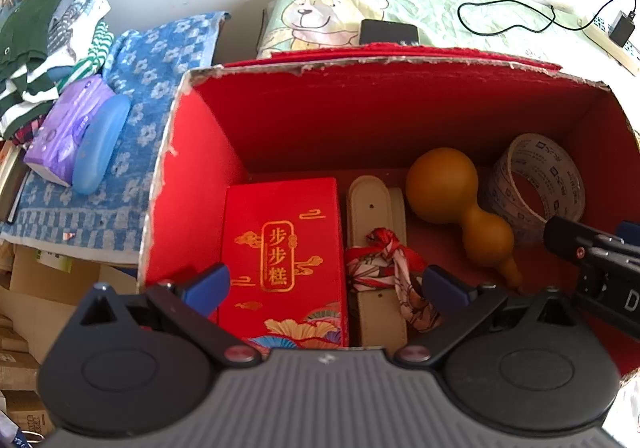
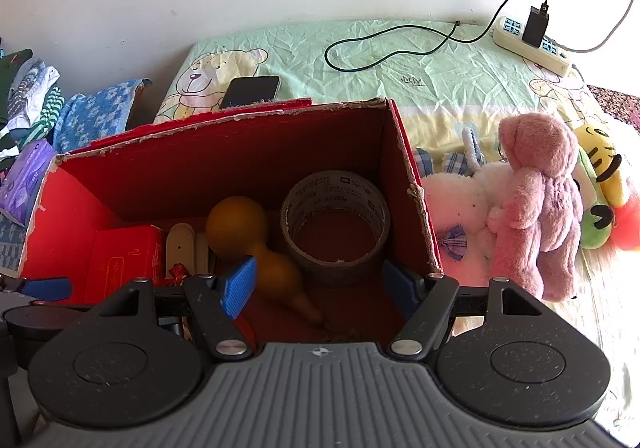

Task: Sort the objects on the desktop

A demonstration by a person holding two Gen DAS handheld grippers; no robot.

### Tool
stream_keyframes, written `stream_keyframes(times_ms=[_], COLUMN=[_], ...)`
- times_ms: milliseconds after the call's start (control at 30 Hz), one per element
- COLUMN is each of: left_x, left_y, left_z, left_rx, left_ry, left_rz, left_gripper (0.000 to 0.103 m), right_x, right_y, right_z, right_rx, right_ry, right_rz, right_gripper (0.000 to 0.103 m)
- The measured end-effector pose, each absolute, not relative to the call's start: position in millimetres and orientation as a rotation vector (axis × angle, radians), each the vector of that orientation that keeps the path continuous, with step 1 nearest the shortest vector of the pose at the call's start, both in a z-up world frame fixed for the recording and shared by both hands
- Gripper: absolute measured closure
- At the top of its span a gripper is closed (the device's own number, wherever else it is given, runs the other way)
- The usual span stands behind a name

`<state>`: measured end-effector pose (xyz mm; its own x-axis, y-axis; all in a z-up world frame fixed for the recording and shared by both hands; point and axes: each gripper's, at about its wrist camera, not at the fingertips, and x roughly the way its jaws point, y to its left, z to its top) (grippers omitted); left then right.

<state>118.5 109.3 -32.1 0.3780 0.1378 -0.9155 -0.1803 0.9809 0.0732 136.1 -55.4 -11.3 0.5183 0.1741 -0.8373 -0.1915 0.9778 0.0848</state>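
The left gripper point(image 1: 326, 284) hung over the open red cardboard box point(image 1: 224, 144) with its blue-padded fingers point(image 1: 210, 284) spread wide and holding nothing. Between those fingers, on the box floor, lay a red gift box point(image 1: 282, 248) with gold lettering and, just beside it toward the right finger, a cream strap point(image 1: 374, 208) with a knotted red patterned cloth point(image 1: 384, 268) across it. Beyond the right finger sat an orange-brown gourd point(image 1: 456, 200) and, past that, a roll of printed tape point(image 1: 532, 184) leaning against the box wall.

The right gripper point(image 2: 320, 288) also stood over the box, its fingers point(image 2: 240, 286) wide apart and empty. The gourd's narrow end lay just inside the left finger, and the tape roll stood ahead between the two fingers. Outside the box, beyond the right finger, a pink plush bear point(image 2: 536, 200) rested against a white plush toy point(image 2: 460, 208) on the bear-print sheet point(image 2: 400, 76), with a dark phone point(image 2: 250, 90) behind the box.
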Motion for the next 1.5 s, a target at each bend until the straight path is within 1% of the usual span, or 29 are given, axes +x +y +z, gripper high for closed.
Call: stream_keyframes(times_ms=[367,633,867,1500], left_x=[112.8,114.1,110.5,107.3], left_y=[111.1,109.3,103.3,99.5], left_z=[-29.7,-32.0,-35.1,-38.1], left_rx=[-0.033,-0.024,-0.041,-0.020], left_ry=[1.160,1.232,1.251,1.227], left_rz=[0.227,0.226,0.188,0.195], left_gripper=[0.001,0.001,0.001,0.001], right_x=[132.7,130.9,130.2,128.7], right_y=[-55.0,-55.5,-57.5,-54.1], right_z=[-12.9,-12.5,-13.4,-14.7], right_rx=[-0.025,-0.029,-0.029,-0.081], right_ry=[1.019,1.046,1.054,1.038], right_rz=[0.248,0.246,0.248,0.259], right_gripper=[0.031,0.031,0.030,0.030])
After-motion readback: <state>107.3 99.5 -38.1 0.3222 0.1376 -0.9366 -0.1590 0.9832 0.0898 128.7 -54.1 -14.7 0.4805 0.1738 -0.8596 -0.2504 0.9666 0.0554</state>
